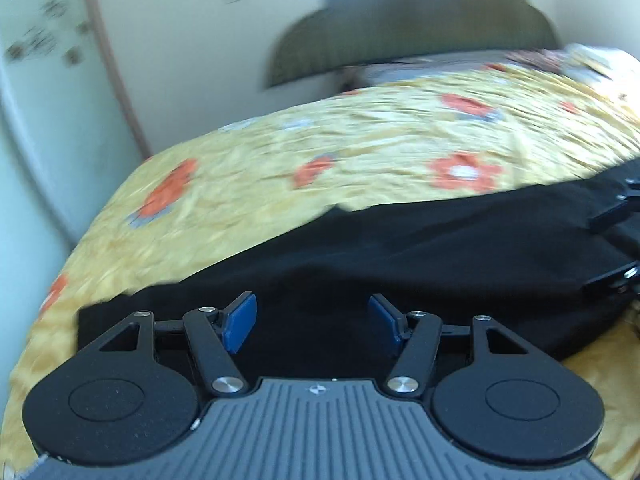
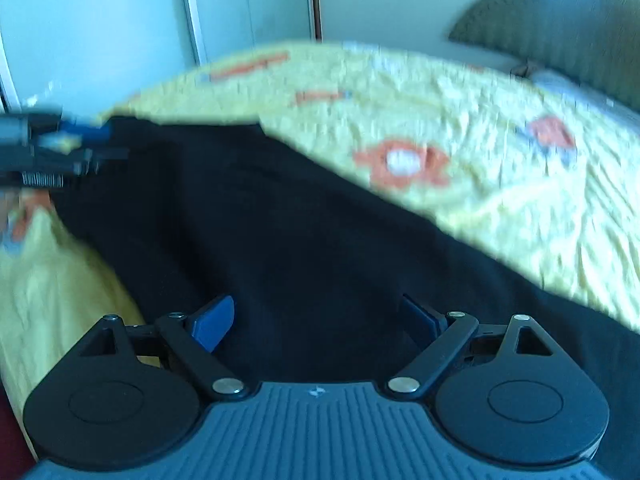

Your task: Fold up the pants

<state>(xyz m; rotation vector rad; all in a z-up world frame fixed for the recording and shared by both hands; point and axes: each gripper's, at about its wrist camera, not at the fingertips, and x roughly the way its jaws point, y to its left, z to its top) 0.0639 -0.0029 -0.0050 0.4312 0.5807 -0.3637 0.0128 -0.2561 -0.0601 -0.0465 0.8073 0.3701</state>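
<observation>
Black pants (image 1: 400, 248) lie flat across a yellow flowered bedspread (image 1: 360, 148). My left gripper (image 1: 312, 324) is open and empty, its blue pads over the near left part of the pants. My right gripper (image 2: 320, 322) is open and empty above the pants (image 2: 280, 232). The right gripper also shows at the right edge of the left wrist view (image 1: 620, 232), over the pants' right end. The left gripper shows blurred at the left edge of the right wrist view (image 2: 60, 148), at the pants' far left end.
A dark green headboard (image 1: 400, 32) stands behind the bed. A pale wardrobe door (image 2: 100, 28) and a white wall (image 1: 192, 40) lie beyond the bed's left edge. Both views are motion-blurred.
</observation>
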